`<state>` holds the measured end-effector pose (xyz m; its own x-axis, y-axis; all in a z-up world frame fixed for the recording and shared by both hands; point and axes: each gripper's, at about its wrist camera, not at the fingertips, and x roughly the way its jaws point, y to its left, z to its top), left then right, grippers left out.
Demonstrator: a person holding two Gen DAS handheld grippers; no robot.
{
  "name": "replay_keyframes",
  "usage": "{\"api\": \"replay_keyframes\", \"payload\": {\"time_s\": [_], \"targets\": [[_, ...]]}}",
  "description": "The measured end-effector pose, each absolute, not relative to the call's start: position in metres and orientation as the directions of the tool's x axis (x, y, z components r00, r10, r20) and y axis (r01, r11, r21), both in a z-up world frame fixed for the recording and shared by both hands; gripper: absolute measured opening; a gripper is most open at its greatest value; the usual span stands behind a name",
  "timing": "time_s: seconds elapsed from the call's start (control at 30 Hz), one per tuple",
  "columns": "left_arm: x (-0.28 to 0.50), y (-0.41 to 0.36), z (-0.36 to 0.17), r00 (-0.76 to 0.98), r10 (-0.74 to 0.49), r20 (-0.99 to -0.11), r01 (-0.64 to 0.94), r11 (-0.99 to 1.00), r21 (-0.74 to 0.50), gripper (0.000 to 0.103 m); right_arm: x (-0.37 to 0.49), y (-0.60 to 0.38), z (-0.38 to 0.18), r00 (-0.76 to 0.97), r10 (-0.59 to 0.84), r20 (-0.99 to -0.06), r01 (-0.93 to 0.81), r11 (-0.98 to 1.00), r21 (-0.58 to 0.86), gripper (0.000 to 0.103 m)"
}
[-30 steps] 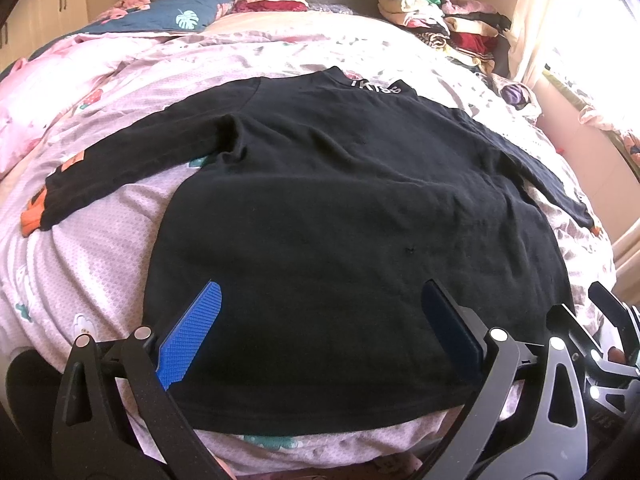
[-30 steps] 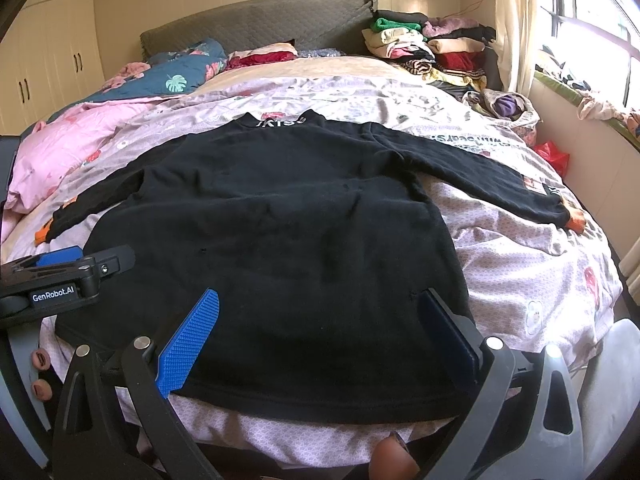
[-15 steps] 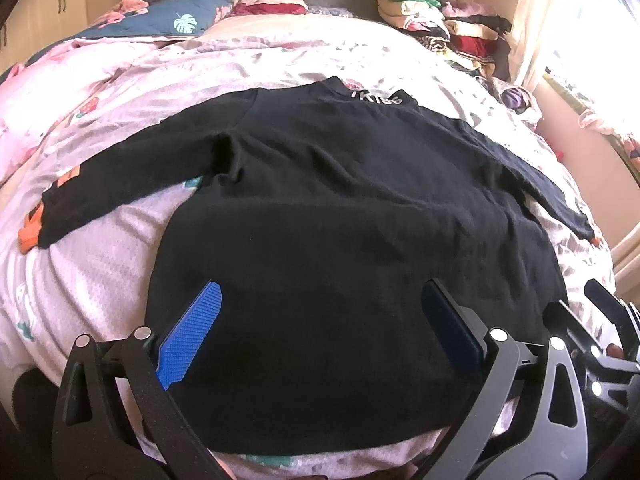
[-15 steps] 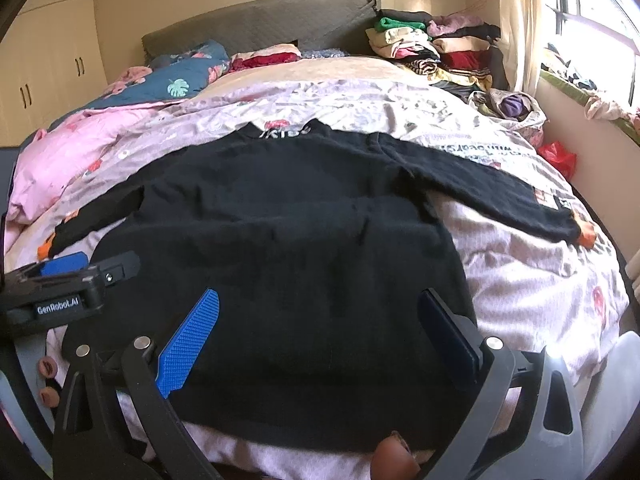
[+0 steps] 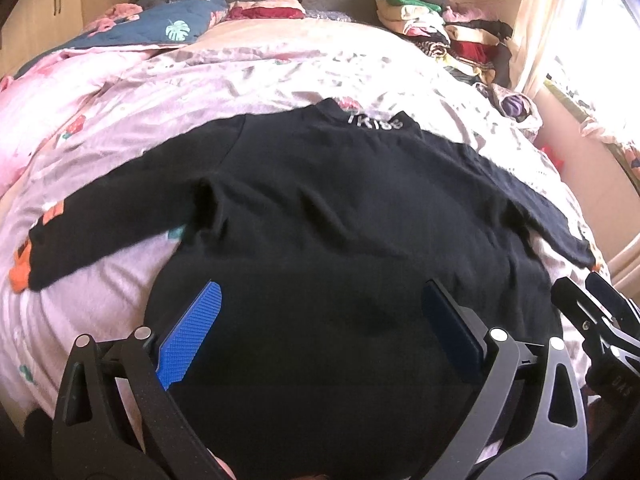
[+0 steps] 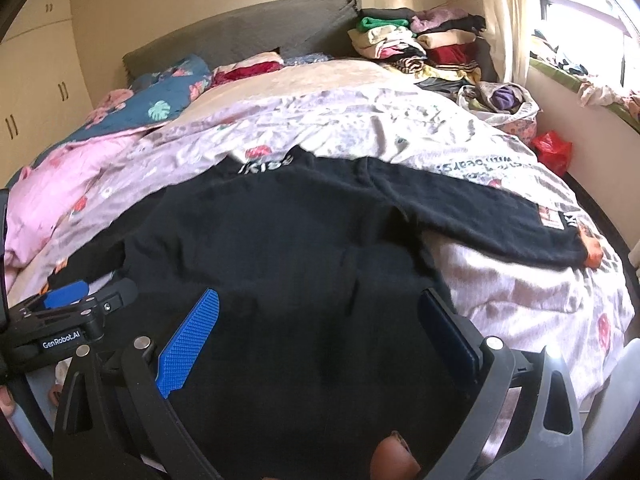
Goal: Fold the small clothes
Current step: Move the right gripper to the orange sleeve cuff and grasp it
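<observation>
A black long-sleeved top lies flat on the bed, back up, collar with white lettering at the far side. Both sleeves are spread out; each ends in an orange cuff. My left gripper hovers open over the left part of the hem, nothing between its blue pads. Over the right part of the hem my right gripper is open too, holding nothing. The left gripper also shows at the left edge of the right wrist view.
The bed has a pale floral sheet, with a pink quilt and a blue floral pillow at the far left. A pile of folded clothes sits at the far right by the headboard. A window and sill run along the right.
Both grippers have moved forward over the top, so its hem now lies under or behind the fingers. Both stayed open; the top has not moved.
</observation>
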<state>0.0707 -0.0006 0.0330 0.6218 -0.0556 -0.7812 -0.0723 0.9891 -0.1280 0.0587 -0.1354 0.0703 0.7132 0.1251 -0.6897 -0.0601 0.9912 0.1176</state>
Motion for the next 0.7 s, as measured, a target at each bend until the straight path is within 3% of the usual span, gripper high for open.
{"api": "replay_keyframes", "payload": {"time_s": [0.7], "targets": [[0.155,-0.020,0.026,0.582,-0.071,-0.810,-0.061,0.989,-0.131,0.094,0.116,-0.220,0.065,0.703,0.052,-0.709,0.132,0.970,0.203,0.099]]}}
